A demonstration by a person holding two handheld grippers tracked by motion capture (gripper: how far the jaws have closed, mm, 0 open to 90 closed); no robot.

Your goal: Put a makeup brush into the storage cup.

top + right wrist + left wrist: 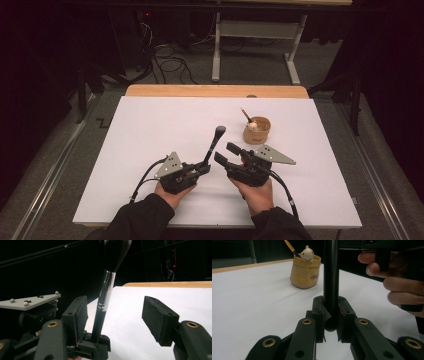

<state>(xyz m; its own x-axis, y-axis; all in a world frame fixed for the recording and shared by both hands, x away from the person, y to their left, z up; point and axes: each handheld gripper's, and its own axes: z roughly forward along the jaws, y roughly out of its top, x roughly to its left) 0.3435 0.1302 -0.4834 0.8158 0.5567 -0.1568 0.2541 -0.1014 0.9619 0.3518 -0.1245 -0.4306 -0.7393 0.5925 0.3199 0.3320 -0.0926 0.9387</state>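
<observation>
A make-up brush with a black handle (212,149), silver ferrule (107,287) and dark bristles (220,131) stands nearly upright over the white table. My left gripper (204,168) is shut on the bottom of its handle (331,277), the pads pressing from both sides. My right gripper (228,153) sits just right of the brush with its jaws open. In the right gripper view the brush (101,317) rises close to the left pad (78,313), and neither pad touches it. The right gripper (117,308) holds nothing.
A tan cup (257,131) holding a pencil and a small pale figure stands behind the right gripper, seen too in the left gripper view as the cup (305,273). The white sheet (150,130) covers a wooden table. Cables and a desk frame (252,47) lie beyond.
</observation>
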